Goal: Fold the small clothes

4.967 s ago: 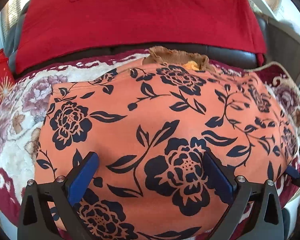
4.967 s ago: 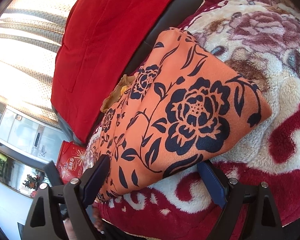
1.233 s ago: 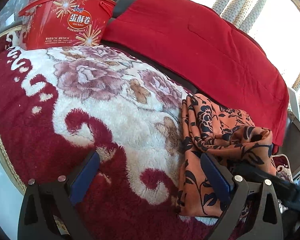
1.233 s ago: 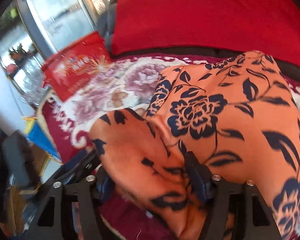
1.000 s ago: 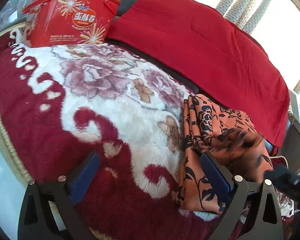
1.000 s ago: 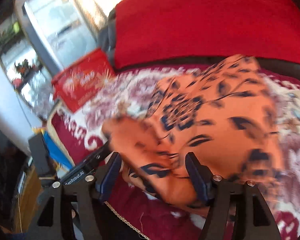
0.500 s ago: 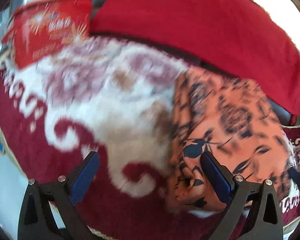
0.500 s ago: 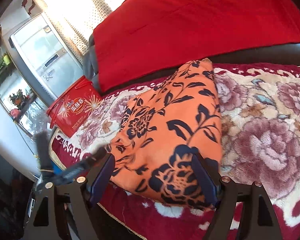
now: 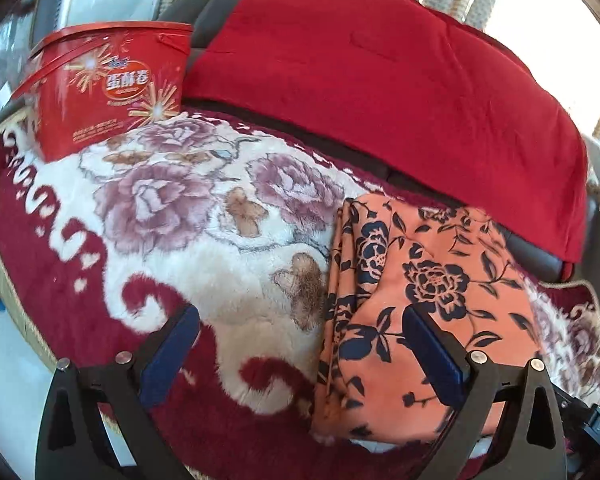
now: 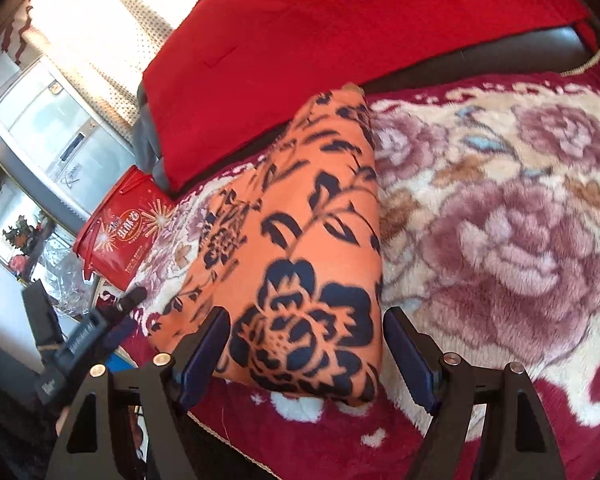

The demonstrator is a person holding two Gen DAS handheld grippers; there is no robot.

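Left tool [image 9: 296,350]: released, jaws wide, nothing between them. It hangs over the blanket [image 9: 172,240], with its right finger in front of the garment's [image 9: 420,292] near left part. Right tool [image 10: 306,354]: also released, jaws spread and framing the near end of the garment without visibly pinching it.

The garment — orange, dark floral print — lies folded on the blanket's flowered middle. Its far end is close to the red cover [image 9: 380,92] on the sofa back. In the left wrist view several stacked layer edges show along its left side; the top face looks fairly flat. The red tub [image 9: 104,88] stands well apart at the blanket's far left corner.

Judged state: the fold appears done or nearly so. Faults that could follow:

- Snagging. Either tool is close to the cloth. A finger catching the top layer on the way out would drag it and open the fold.
- Partial grasp. The stacked edges at the left are loose. Closing on only the upper layers would peel them from the rest.
- Pile drag. The blanket is thick plush; sliding the garment across it, not lifting it, would likely hold back the bottom layer and skew the stack.
- Edge slip — the near end lies toward the blanket's front border, so a push that way may tip it off.
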